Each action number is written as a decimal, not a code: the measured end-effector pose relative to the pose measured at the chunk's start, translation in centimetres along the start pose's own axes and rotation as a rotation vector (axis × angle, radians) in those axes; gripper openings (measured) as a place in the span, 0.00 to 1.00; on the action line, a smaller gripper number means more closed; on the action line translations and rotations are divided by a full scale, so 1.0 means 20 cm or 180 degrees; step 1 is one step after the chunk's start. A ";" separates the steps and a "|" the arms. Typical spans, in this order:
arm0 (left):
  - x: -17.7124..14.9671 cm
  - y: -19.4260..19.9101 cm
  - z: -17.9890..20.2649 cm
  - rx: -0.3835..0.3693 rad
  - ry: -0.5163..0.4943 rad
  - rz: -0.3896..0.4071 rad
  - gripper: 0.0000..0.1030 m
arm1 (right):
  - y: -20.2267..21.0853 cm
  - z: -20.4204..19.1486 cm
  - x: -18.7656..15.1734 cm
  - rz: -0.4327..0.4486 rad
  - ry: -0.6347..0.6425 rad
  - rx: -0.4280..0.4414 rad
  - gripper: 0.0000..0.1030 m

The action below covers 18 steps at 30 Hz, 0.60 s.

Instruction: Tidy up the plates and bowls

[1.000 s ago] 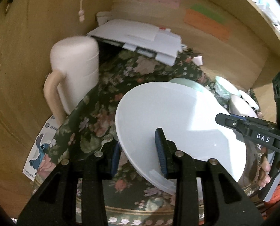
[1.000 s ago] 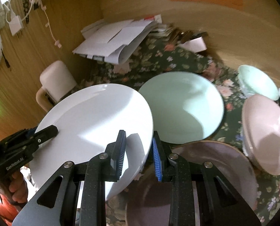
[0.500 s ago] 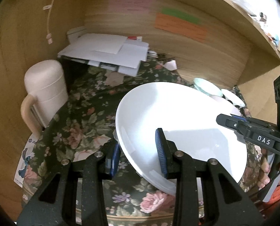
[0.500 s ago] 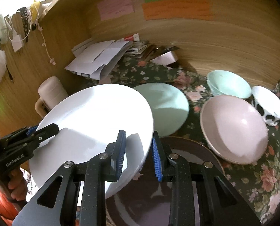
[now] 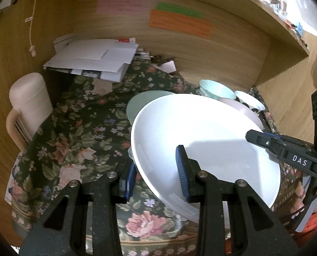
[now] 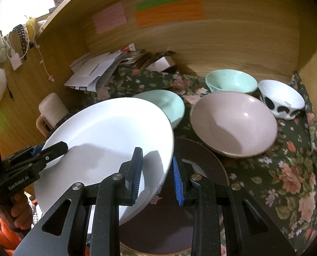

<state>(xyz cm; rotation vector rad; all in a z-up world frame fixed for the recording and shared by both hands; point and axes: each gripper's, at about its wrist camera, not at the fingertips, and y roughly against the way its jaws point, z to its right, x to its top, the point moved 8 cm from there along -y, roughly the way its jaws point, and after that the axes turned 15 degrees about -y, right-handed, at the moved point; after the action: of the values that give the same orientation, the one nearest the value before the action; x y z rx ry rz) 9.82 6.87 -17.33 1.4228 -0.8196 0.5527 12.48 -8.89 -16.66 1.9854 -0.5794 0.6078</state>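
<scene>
White plate (image 6: 107, 140) in the air, tilted, over the brown plate (image 6: 201, 166). Left gripper (image 5: 156, 172) and right gripper (image 6: 157, 175) each pinch an opposite rim, likely to steady the wide dish. Pink bowl (image 6: 233, 123) just beyond the brown plate; probable stacking move.

Light wooden alcove wall (image 6: 233, 34) with pink, green and orange paper notes (image 6: 169, 12) stuck on; dark floral tablecloth (image 5: 81, 132) below; messy white paper stack (image 5: 94, 59) in back corner; daylight upper edge.
</scene>
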 end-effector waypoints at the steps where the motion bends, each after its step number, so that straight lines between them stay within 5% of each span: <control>1: 0.00 0.00 0.02 0.0001 -0.0011 -0.0003 0.33 | 0.01 0.02 -0.01 -0.0001 -0.0012 -0.0007 0.24; 18: -0.10 -0.12 0.24 -0.0082 -0.0173 -0.0296 0.33 | -0.02 0.27 -0.13 -0.0158 -0.0279 -0.0124 0.24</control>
<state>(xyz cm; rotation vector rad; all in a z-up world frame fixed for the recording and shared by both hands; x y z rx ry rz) 9.66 2.11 -20.61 1.4498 -0.7965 0.4327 11.75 -13.18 -20.84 1.9913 -0.5889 0.4776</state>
